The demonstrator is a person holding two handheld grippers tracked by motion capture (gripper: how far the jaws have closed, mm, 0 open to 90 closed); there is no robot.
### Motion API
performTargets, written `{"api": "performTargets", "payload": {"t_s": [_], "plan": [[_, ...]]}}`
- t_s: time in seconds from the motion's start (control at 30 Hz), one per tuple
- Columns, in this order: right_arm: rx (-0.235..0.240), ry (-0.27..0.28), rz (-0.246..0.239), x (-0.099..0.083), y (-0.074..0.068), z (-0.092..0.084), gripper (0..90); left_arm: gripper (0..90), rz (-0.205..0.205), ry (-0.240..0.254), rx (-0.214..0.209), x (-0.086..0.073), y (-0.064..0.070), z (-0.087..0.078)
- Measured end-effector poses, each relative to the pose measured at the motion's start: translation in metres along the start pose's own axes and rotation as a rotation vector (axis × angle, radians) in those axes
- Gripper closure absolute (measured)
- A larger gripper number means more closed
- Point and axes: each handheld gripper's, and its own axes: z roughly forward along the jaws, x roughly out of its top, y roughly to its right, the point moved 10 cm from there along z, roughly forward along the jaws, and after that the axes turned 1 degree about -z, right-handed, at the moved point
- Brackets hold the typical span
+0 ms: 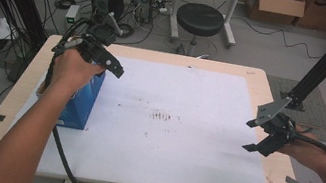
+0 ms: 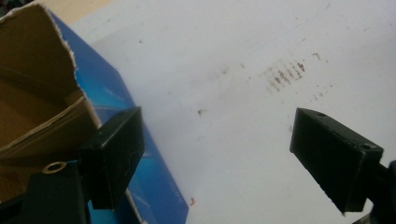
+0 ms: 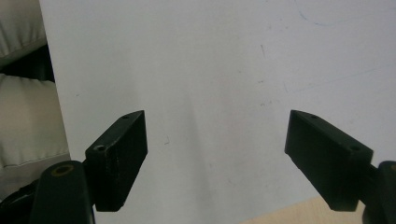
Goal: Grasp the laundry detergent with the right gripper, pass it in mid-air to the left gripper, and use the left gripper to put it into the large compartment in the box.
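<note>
We work at a pale wooden table (image 1: 255,77) covered by a white, scuffed sheet (image 1: 170,123), dark smudges at its middle. Beyond it the grey floor holds a round black stool (image 1: 199,19), computer towers and brown cartons.

The open blue cardboard box (image 1: 82,102), brown inside with a torn rim, stands at the sheet's left edge. Our left gripper (image 1: 115,68) hangs over its far corner, jaws spread wide and holding nothing; in the left gripper view one jaw sits just beside the box wall (image 2: 107,98), the other over bare sheet. Our right gripper (image 1: 250,135) hovers at the table's right edge, well apart from the box, jaws likewise wide and empty.

Our left hand and forearm cover much of the box, and we cannot see its bottom.
</note>
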Motion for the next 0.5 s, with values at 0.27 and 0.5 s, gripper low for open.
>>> {"api": "performTargets", "payload": {"t_s": [0.27,0.5], "plan": [[0.003,-0.001,0.006,0.000,-0.002,0.001,20.8,18.6,0.068,-0.002,-0.012,0.011,0.020,0.009],[0.004,-0.005,0.004,0.001,-0.002,0.002,20.9,18.6,0.110,-0.033,-0.040,0.017,0.037,0.017]]}}
